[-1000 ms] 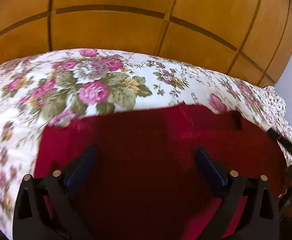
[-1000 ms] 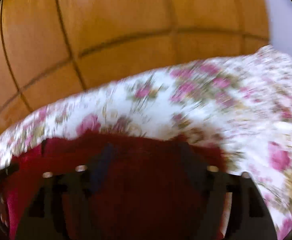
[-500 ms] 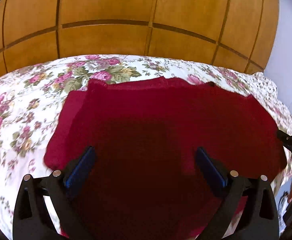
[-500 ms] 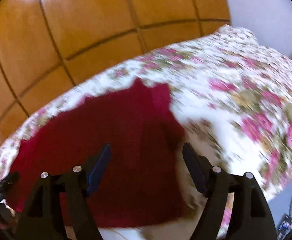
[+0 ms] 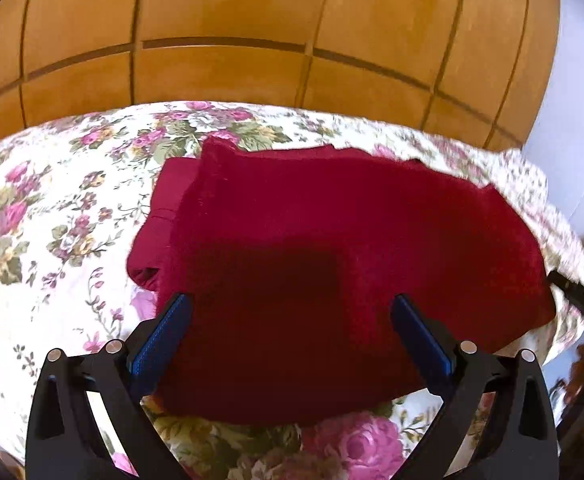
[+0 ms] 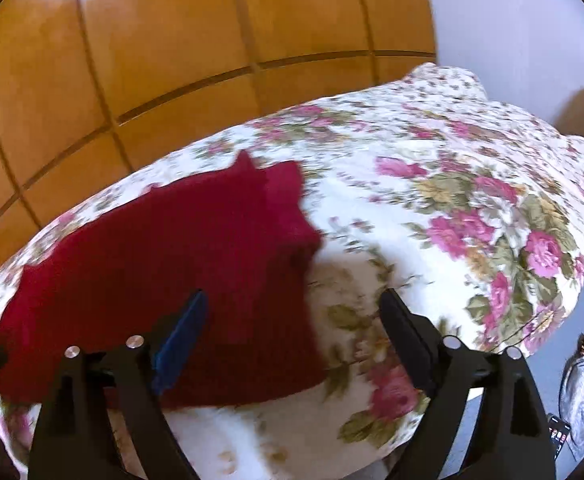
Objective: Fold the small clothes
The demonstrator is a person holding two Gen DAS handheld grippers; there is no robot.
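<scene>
Dark red knit garment [image 5: 332,248], folded flat on floral bedspread [image 5: 51,216]

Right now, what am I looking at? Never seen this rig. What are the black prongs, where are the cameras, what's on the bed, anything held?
No robot here: a person carries a hand-held two-finger gripper in each hand, and a fisheye camera on each looks forward along the fingers. One picture is from the left gripper, the other from the right gripper. The black prongs with blue pads are the fingers.

On the floral bedspread lies a dark red garment, spread fairly flat with layers overlapping at one side. Wooden panels stand behind the bed.

Both grippers are open and hold nothing. The left one is above the garment; the right one straddles its edge.
</scene>
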